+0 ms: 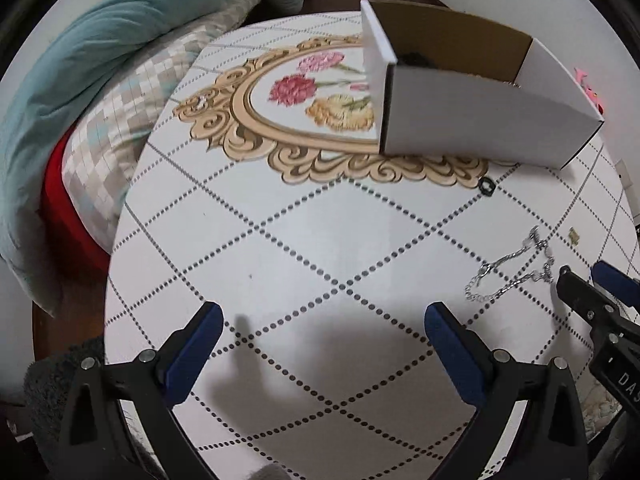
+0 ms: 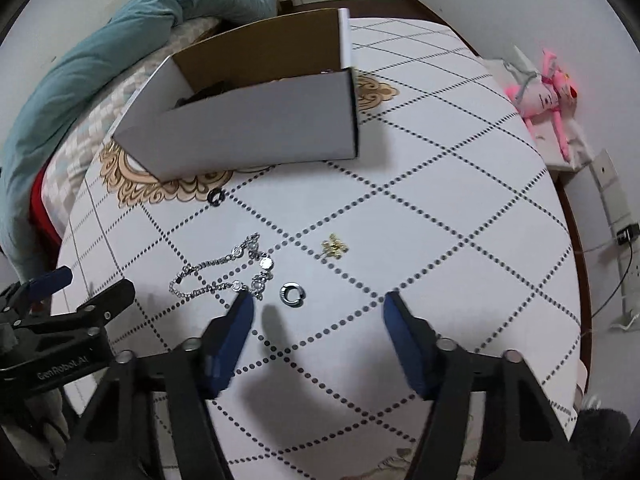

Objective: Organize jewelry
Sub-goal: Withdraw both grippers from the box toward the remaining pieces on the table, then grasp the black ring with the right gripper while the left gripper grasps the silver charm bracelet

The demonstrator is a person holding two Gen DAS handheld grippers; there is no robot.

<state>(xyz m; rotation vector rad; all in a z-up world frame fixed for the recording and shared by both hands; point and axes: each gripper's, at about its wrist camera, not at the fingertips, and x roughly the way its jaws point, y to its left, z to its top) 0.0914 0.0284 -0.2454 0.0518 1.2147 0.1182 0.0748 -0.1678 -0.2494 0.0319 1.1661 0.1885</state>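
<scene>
A white cardboard box (image 1: 472,120) (image 2: 256,120) stands open on the table with dark items inside. A silver chain bracelet (image 2: 224,276) (image 1: 508,272) lies in front of it. Beside the bracelet lie a silver ring (image 2: 292,294), a small gold piece (image 2: 335,247) (image 1: 575,235) and a black ring (image 2: 216,197) (image 1: 487,187). My right gripper (image 2: 318,312) is open and empty, just short of the silver ring, its left fingertip next to the bracelet. My left gripper (image 1: 323,322) is open and empty over bare table, left of the bracelet.
The round table (image 1: 320,240) has a white dotted-diamond cloth with a floral medallion (image 1: 316,96). A teal duvet and checked pillow (image 1: 112,92) lie beyond its left edge. A pink plush toy (image 2: 548,100) sits at the right by the wall.
</scene>
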